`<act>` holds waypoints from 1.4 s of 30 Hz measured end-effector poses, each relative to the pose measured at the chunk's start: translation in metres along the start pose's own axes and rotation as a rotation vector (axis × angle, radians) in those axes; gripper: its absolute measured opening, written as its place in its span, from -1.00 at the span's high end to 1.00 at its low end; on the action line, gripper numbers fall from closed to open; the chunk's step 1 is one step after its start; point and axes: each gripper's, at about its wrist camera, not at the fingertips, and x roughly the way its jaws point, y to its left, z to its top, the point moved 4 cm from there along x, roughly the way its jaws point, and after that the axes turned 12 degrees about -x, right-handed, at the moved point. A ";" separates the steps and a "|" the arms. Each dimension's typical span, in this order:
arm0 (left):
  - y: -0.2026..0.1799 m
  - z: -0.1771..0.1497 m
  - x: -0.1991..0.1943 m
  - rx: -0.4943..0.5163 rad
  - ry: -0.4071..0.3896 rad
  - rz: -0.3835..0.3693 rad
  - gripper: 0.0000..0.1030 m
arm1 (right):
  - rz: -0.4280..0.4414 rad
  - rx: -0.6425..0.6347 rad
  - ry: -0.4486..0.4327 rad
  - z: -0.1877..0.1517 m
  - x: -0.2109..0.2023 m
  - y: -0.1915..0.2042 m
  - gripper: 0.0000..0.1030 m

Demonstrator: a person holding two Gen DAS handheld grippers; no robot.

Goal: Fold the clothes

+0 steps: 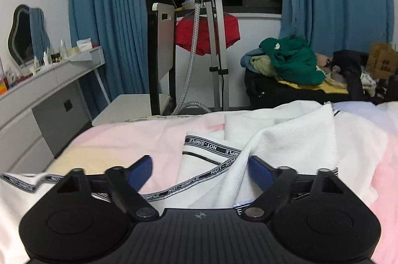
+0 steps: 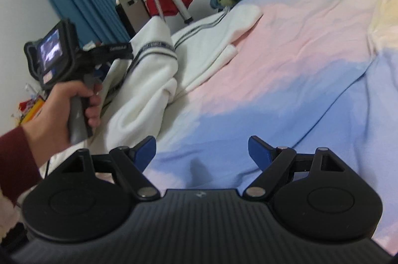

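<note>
Blue pads of the left gripper (image 1: pixel 200 170) apart, a ridge of the white knitted garment with navy lettered tape trim (image 1: pixel 286 139) rising between them, brushing the right-hand pad only; grip not closed on the cloth; lettering on the tape partly legible, partly twisted out of reading. Right gripper (image 2: pixel 202 152) spread wide over bare pastel pink, blue and yellow bedsheet (image 2: pixel 298 60), nothing between the pads. Garment heaped at the bed's left side in the right wrist view, lower folds hidden behind the left hand (image 2: pixel 62 109) in a dark red sleeve. Beyond: garment steamer stand (image 1: pixel 216 40), red cloth (image 1: pixel 206 36), green clothing pile (image 1: pixel 291 60), blue curtains (image 1: pixel 107 15), grey dresser (image 1: pixel 44 94); small bottles there too blurred to identify.
</note>
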 end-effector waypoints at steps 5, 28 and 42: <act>-0.012 -0.010 -0.018 0.041 0.023 -0.059 0.87 | -0.001 0.013 0.017 -0.002 0.006 -0.004 -0.62; 0.022 -0.179 -0.228 0.297 0.200 -0.330 0.94 | -0.062 0.033 -0.058 0.004 -0.031 -0.009 -0.62; 0.003 -0.164 -0.221 0.268 0.093 -0.382 -0.14 | -0.080 0.133 -0.069 0.004 -0.040 -0.022 -0.62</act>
